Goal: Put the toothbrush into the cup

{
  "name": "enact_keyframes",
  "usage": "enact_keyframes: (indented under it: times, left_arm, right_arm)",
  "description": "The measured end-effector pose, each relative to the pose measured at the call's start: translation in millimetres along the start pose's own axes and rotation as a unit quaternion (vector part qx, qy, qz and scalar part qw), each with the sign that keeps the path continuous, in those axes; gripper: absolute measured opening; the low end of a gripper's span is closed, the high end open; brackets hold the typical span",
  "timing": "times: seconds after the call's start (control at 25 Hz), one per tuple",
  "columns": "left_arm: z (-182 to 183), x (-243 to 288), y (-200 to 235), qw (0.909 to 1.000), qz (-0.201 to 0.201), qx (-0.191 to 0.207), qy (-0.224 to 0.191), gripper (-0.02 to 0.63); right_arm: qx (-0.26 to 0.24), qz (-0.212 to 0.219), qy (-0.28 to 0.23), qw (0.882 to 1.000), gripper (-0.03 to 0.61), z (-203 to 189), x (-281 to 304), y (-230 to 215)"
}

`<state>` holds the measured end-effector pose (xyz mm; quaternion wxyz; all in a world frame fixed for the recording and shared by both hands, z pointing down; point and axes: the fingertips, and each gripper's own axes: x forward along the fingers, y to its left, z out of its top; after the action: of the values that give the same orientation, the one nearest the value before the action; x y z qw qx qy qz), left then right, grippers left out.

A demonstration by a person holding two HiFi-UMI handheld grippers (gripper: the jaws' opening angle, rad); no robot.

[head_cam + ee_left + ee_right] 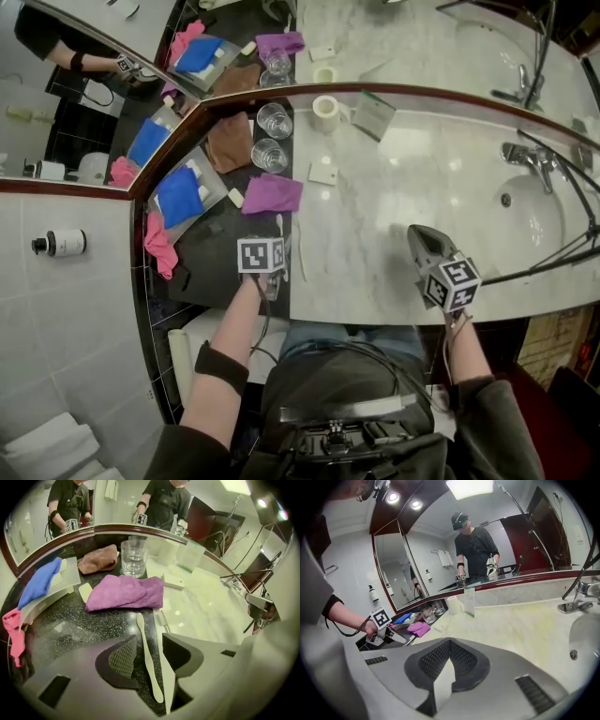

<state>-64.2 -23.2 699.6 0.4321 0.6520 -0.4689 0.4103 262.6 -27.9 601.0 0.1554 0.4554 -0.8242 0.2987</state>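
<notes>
Dark stone at the left end of the vanity surface (394, 187) carries the toothbrush (144, 641), lying flat between the spread fingers of the left gripper (152, 654), which I judge should sink squarely and pinch mid-handle before lifting toward the cup (135, 557); the right gripper (447, 665) has its fingers together, empty.

toothbrush (149, 665): matt cream plastic | cup (134, 557): clear glossy glass | towel (125, 592): soft purple cloth | surface (89, 627): polished speckled black stone

Left of you lie a purple cloth (272, 194) and, farther, a brown cloth (229, 142). The basin (539, 230) sits right; the pale roll (325, 112) is perhaps tissue.
</notes>
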Motion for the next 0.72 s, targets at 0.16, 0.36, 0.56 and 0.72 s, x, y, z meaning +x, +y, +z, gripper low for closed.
enact_keyframes:
  times: [0.16, 0.36, 0.56, 0.72]
  left_arm:
    - [-1.5, 11.9, 3.9, 0.9998, 0.011, -0.003, 0.019, 0.176]
    - [-4.9, 21.0, 8.5, 0.9992, 0.024, -0.002, 0.033, 0.176]
    - [-5.5, 21.0, 11.2, 0.9979, 0.045, 0.018, 0.042, 0.149]
    - [-4.6, 21.5, 11.3, 0.9973, 0.053, 0.021, 0.046, 0.149]
  right_arm:
    - [-0.003, 0.001, 0.007, 1.0, 0.018, -5.6, 2.6, -5.2]
    - [0.003, -0.001, 0.014, 1.0, 0.018, -16.2, -0.1, -11.1]
    - [0.008, -0.007, 0.022, 1.0, 0.018, -23.8, -6.6, -20.9]
    - [0.009, -0.009, 0.023, 1.0, 0.018, -25.5, -8.4, -25.0]
